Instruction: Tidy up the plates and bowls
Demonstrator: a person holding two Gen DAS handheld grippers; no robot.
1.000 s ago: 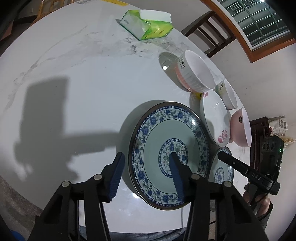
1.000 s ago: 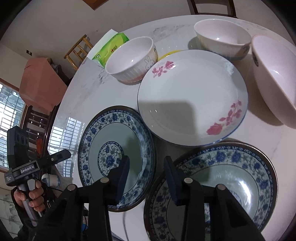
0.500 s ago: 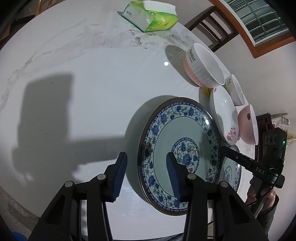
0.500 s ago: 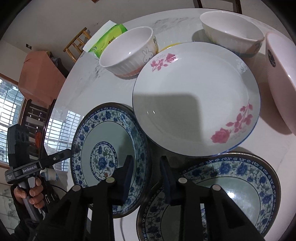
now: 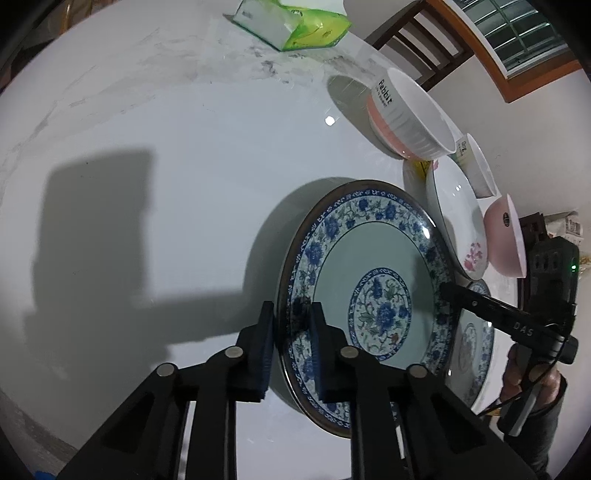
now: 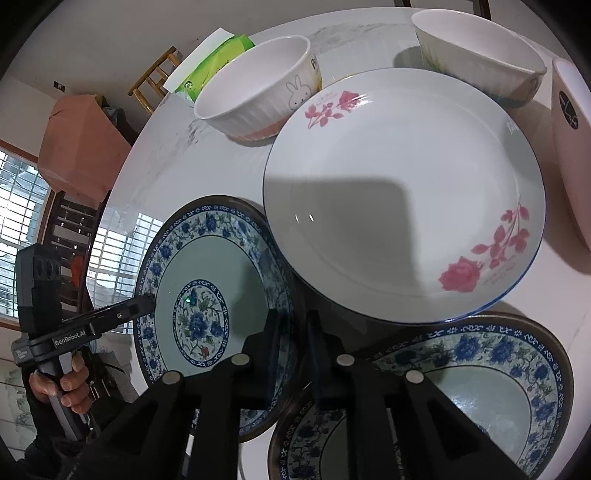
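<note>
A blue-and-white floral plate lies on the white round table. My left gripper is closing on its left rim, one pad outside and one inside, pressing the rim. My right gripper is closing on the opposite rim in the same way. Each gripper shows in the other's view: the right gripper and the left gripper. Under the right edge of the held plate sits a second blue-and-white plate. A white plate with pink roses lies just behind.
A ribbed rabbit bowl, a white bowl and a pink bowl stand behind the plates. A green tissue pack lies at the far edge, with a wooden chair beyond. The table's left half shows only shadows.
Both grippers have sunk a little and their jaws have narrowed from wide apart to clamping the blue-and-white plate's opposite rims.
</note>
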